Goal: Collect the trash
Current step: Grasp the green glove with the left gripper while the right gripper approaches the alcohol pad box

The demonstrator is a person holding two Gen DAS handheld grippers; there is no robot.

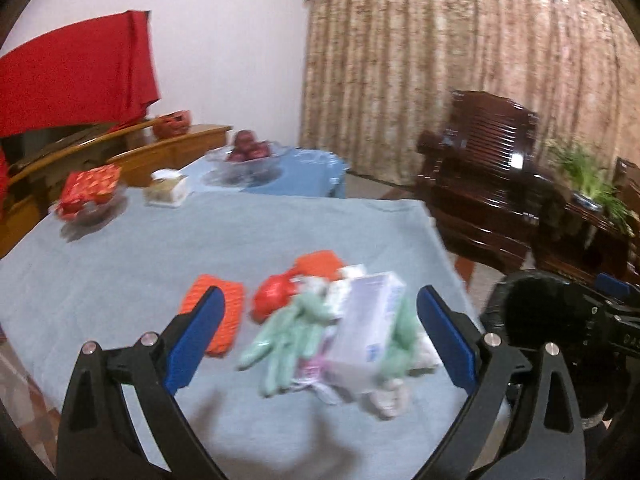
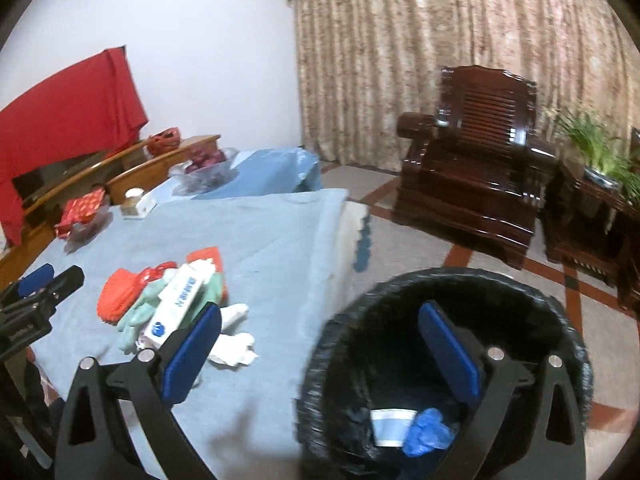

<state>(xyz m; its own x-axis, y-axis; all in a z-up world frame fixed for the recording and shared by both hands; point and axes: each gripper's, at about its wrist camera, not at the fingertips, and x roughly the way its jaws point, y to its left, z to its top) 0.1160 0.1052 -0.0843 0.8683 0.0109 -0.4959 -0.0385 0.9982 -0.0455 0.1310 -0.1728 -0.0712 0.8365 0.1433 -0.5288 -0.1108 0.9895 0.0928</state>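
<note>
A trash pile lies on the blue-grey tablecloth (image 1: 120, 264): a white box (image 1: 370, 328), a mint-green glove (image 1: 284, 336), red wrappers (image 1: 276, 294), an orange knit piece (image 1: 222, 320) and crumpled white paper (image 2: 234, 344). My left gripper (image 1: 320, 336) is open and empty, jaws wide on either side of the pile, just above it. My right gripper (image 2: 320, 350) is open and empty, over the rim of the black-lined trash bin (image 2: 568, 320). In the bin lie a paper cup (image 2: 390, 426) and a blue glove (image 2: 430, 432). The box (image 2: 176, 300) also shows in the right wrist view.
At the table's far side stand a glass bowl of red fruit (image 1: 248, 156), a red packet on a glass dish (image 1: 90, 192) and a small white box (image 1: 166, 190). A dark wooden armchair (image 2: 476, 164) and a potted plant (image 2: 600, 156) stand to the right on the floor.
</note>
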